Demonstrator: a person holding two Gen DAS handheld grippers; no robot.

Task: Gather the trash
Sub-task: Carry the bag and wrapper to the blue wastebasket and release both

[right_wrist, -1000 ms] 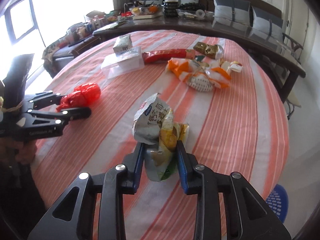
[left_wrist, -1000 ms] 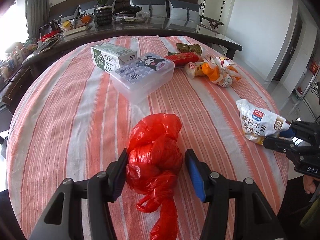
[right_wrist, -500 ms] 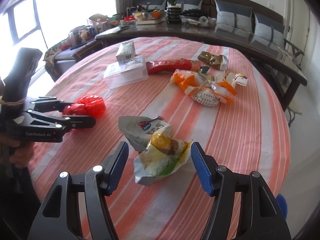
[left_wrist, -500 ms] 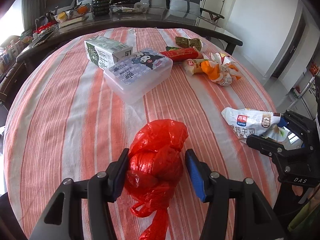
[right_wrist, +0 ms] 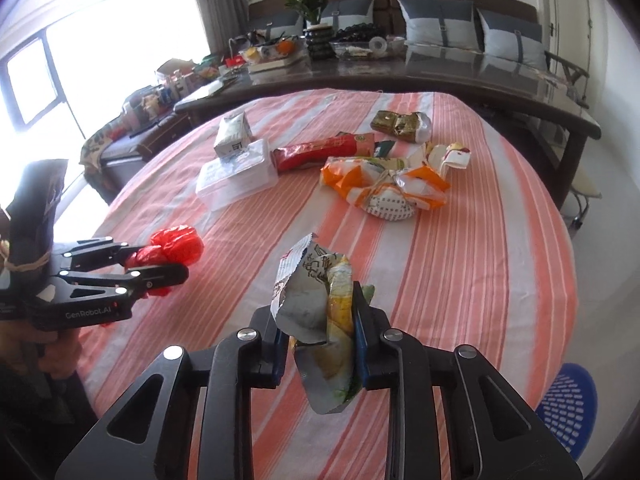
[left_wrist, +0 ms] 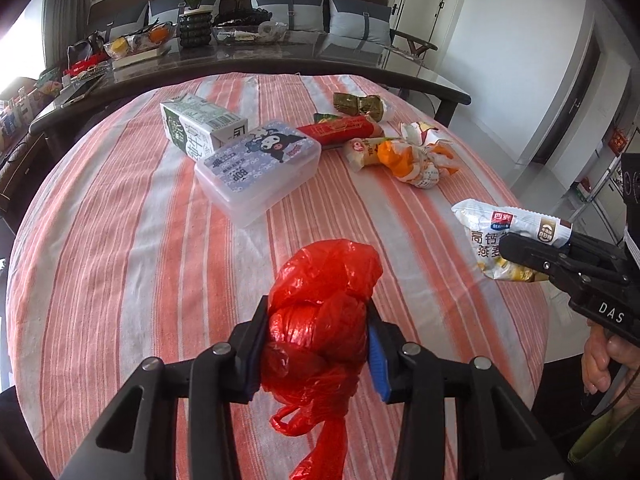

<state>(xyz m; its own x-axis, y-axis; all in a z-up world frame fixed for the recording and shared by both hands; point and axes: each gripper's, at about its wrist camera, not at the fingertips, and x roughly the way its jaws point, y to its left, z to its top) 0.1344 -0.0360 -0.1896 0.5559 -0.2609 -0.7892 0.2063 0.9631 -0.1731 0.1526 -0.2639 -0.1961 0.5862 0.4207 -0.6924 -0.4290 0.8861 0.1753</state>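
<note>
My left gripper is shut on a crumpled red plastic bag and holds it just above the striped tablecloth; it also shows in the right wrist view. My right gripper is shut on a white and yellow snack wrapper, lifted off the table; the wrapper also shows in the left wrist view at the right. More trash lies farther back: an orange and white wrapper bundle, a red wrapper and a gold wrapper.
A clear plastic box and a milk carton lie at the back left of the round table. A long dark counter with clutter stands behind. A blue basket is on the floor at the right.
My right gripper opened half a second ago, then closed again on the snack wrapper and lifted it. My left gripper closed on the red bag.
</note>
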